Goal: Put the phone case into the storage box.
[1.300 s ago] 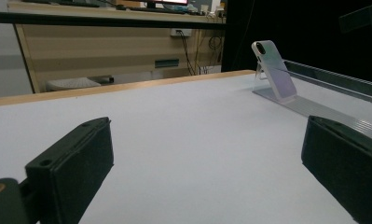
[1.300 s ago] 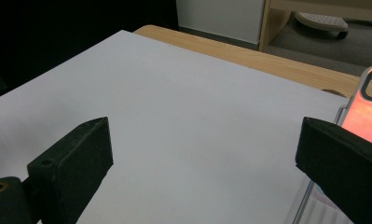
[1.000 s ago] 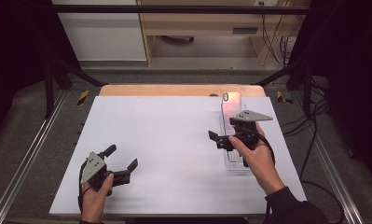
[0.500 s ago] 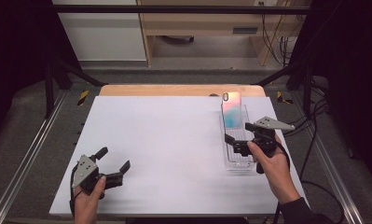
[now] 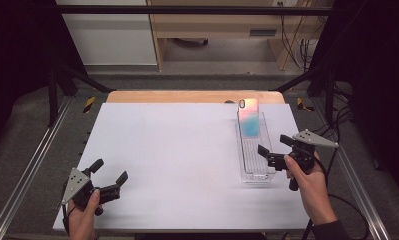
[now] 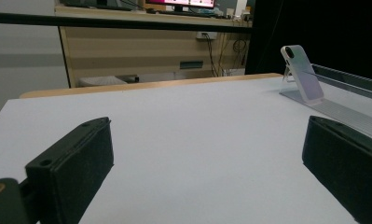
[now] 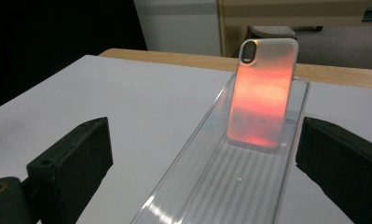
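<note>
2 grippers gape empty: the left gripper (image 5: 108, 179) at the bench's (image 5: 177, 150) near-left corner. The right gripper (image 5: 273, 149) has drawn back from the glossy phone case (image 5: 249, 117) leaning in its ribbed clear tray (image 5: 254, 155).

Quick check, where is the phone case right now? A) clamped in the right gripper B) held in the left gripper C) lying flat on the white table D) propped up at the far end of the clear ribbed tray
D: the phone case leans upright at the far end of the clear tray, and the right gripper sits open beside the tray's near end, holding nothing.
</note>
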`<state>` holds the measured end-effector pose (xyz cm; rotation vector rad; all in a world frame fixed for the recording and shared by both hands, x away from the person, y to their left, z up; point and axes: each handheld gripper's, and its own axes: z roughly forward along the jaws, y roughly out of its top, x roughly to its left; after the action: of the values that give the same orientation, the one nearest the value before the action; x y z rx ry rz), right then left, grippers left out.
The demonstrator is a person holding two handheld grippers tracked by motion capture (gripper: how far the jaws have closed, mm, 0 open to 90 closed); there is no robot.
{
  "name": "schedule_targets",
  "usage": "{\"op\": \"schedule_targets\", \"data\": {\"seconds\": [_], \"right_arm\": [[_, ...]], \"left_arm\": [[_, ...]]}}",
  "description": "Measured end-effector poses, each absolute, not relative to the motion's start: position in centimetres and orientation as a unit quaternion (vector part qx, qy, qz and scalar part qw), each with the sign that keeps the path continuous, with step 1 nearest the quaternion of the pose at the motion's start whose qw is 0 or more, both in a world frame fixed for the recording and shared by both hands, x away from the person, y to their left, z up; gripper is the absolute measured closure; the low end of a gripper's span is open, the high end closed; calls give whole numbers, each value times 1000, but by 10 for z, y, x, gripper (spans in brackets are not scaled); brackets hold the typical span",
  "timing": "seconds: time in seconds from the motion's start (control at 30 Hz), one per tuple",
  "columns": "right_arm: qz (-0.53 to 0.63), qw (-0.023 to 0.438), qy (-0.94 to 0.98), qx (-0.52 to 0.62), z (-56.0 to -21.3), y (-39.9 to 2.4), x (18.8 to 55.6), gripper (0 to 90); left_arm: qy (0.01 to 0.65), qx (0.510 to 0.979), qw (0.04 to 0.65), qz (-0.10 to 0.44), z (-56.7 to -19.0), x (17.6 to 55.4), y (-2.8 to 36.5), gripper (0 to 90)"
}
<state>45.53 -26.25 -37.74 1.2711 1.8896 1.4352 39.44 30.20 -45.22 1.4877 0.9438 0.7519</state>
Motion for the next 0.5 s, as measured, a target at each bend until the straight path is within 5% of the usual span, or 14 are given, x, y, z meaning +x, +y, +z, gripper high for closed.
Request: {"op": "schedule_targets", "data": {"seconds": [0.5], "right_arm": [[520, 248, 666, 474, -382, -294, 448, 40]], "left_arm": [[407, 634, 574, 322, -453, 395, 303, 12]]}}
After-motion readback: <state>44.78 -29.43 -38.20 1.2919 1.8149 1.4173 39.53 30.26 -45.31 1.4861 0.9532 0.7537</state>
